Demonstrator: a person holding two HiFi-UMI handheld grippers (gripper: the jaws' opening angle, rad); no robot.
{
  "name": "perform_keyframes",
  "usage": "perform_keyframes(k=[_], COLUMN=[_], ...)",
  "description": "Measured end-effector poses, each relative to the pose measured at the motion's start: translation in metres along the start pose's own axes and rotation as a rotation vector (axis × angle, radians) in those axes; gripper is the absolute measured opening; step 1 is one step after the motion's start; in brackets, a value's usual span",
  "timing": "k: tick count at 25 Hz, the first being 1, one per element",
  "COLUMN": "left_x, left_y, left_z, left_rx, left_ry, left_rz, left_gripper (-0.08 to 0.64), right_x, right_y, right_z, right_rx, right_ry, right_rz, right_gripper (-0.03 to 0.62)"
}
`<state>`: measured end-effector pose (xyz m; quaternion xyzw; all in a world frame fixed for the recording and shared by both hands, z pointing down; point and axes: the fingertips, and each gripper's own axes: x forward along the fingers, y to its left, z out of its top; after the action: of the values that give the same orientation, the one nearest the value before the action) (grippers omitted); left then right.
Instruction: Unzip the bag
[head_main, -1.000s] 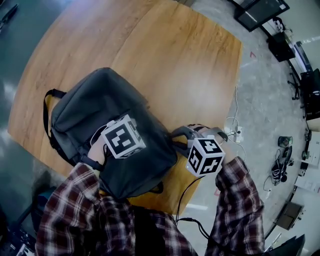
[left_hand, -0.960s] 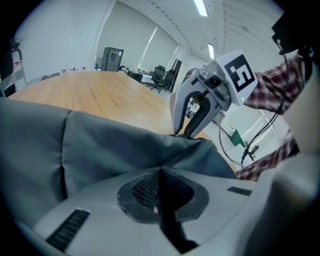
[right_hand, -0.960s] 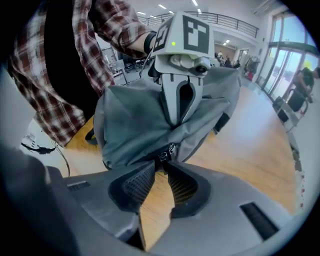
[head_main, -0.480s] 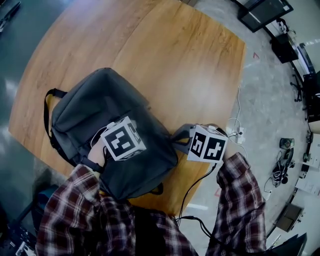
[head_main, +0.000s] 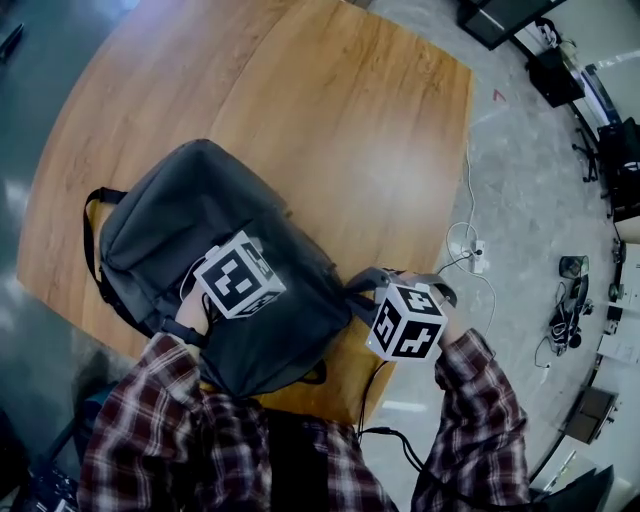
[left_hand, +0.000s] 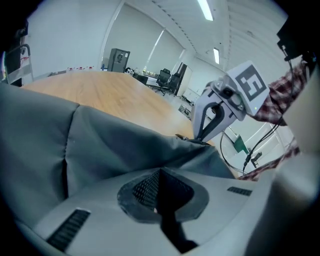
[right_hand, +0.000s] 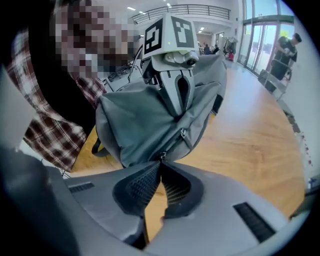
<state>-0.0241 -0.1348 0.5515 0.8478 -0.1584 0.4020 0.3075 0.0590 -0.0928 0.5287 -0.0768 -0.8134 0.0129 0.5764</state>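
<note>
Three cameras on one bag: one overhead, two low and facing each other

The head camera looked steeply down from above the person onto the bag (head_main: 200, 220) and the wooden table (head_main: 330, 110), taking in the left gripper (head_main: 238, 282) and the right gripper (head_main: 405, 320) from farther off. The left gripper's camera sat low, very close against the bag's fabric, and faced across the table toward the right gripper. The right gripper's camera sat close at the bag's end and faced back toward the left gripper and the person. All three views shared the bag and the tabletop.
</note>
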Motion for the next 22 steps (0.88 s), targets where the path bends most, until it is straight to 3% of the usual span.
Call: perform_keyframes(k=[7,10,16,19,22], left_x=[0.0,-0.002,-0.007,-0.015,-0.019], left_y=[-0.005,-0.004,-0.007,-0.034,-0.072], left_z=[0.0,-0.001,0.001,0.011,0.036], left_rx=[-0.009,-0.016,-0.05,-0.02,0.112], left_ry=[-0.009,-0.016,-0.036,-0.03,-0.013], left_rz=[0.022,0.035,0.076,-0.018,-0.13], left_gripper=[0.009,0.009,0.009,0.009,0.009], right_x=[-0.001,0.002,0.003,-0.006,-0.022], right_y=[0.039,0.063,0.062,0.044,0.016], right_z=[-0.027,-0.029,-0.026,-0.031,-0.033], right_rx=[0.16,0.276,0.511,0.561,0.573], right_ry=[0.022,-0.049,-0.149,-0.18,-0.199], right_rz=[-0.119,-0.153,-0.368,-0.44,-0.503], right_gripper=[0.017,0.017,0.017,0.017,0.017])
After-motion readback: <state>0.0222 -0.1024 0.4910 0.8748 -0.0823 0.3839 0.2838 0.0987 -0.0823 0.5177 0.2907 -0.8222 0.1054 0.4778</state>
